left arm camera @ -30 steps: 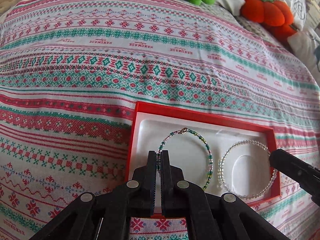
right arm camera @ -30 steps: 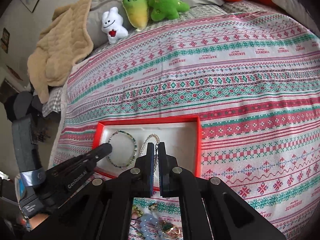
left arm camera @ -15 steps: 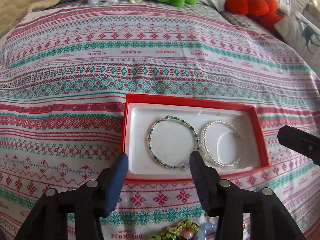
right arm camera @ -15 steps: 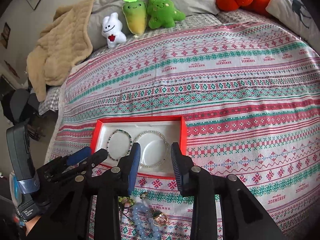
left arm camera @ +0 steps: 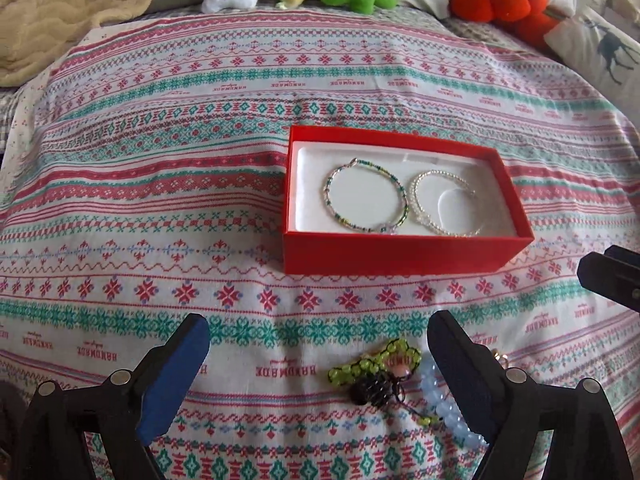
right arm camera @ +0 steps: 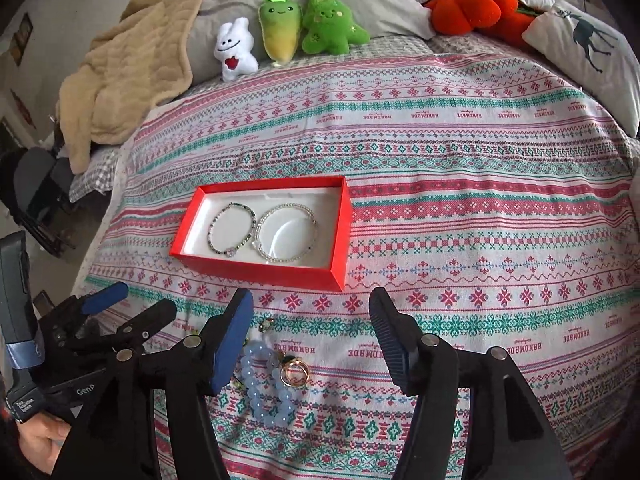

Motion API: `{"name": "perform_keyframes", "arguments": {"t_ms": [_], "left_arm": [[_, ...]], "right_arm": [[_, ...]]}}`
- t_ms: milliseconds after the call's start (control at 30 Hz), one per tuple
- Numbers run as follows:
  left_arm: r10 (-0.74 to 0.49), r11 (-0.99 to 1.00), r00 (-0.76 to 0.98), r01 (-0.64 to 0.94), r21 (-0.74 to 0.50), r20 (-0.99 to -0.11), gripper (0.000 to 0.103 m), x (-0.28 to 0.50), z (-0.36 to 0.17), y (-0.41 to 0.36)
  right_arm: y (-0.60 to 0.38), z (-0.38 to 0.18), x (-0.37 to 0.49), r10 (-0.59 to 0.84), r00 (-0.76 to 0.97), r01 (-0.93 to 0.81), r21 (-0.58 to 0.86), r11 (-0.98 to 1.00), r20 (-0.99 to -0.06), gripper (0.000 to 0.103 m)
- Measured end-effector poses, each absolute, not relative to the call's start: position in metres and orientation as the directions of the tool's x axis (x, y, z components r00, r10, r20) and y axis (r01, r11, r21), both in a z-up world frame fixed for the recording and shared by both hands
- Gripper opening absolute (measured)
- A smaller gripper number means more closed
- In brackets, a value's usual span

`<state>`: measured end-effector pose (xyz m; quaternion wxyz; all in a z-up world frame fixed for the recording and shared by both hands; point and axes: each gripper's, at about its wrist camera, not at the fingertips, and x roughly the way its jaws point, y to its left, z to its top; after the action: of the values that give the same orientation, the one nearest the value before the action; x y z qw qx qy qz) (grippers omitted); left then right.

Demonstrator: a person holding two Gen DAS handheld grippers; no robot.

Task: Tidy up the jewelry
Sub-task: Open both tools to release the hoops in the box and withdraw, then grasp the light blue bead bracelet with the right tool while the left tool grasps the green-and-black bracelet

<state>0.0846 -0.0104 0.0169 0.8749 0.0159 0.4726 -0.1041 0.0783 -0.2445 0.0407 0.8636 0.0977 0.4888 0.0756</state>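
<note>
A red box (left arm camera: 400, 248) (right arm camera: 256, 270) with a white lining lies on the patterned bedspread. In it, side by side, are a green-beaded bracelet (left arm camera: 325, 194) (right arm camera: 254, 222) and a clear-beaded bracelet (left arm camera: 416, 204) (right arm camera: 280, 259). Nearer to me lies a loose pile: a yellow-green beaded piece (left arm camera: 372, 364), a black piece (left arm camera: 370, 392), a pale blue bead bracelet (left arm camera: 430, 392) (right arm camera: 256, 392) and a gold ring (right arm camera: 294, 374). My left gripper (left arm camera: 316, 328) (right arm camera: 142, 300) hangs above this pile, its jaws opening with nothing between them. My right gripper (right arm camera: 311, 300) (left arm camera: 608, 276) is beside it, its jaws also opening and holding nothing.
Small plush toys (right arm camera: 280, 28) and an orange pumpkin plush (right arm camera: 468, 8) line the far edge of the bed. A beige blanket (right arm camera: 132, 68) lies at the far left, a deer-print pillow (right arm camera: 588, 48) at the far right. A person's hand (right arm camera: 36, 436) holds the left gripper.
Both grippers were shut on the bracelets in the box. They have let go, opened wide and drawn back towards me, and the loose pile has come into view.
</note>
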Motion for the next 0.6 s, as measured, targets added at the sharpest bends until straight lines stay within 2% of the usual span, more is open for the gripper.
{"name": "perform_keyframes", "arguments": {"t_ms": [267, 600], "left_arm": [[-0.165, 0.976, 0.504, 0.206, -0.067, -0.848, 0.093, 0.068, -0.004, 0.012], [-0.218, 0.955, 0.463, 0.282, -0.09, -0.859, 0.093, 0.053, -0.017, 0.02]], "right_arm": [[-0.242, 0.009, 0.052, 0.189, 0.465, -0.088, 0.168, 0.982, -0.865, 0.065], [-0.233, -0.004, 0.039, 0.21, 0.451, -0.143, 0.161, 0.976, -0.867, 0.065]]}}
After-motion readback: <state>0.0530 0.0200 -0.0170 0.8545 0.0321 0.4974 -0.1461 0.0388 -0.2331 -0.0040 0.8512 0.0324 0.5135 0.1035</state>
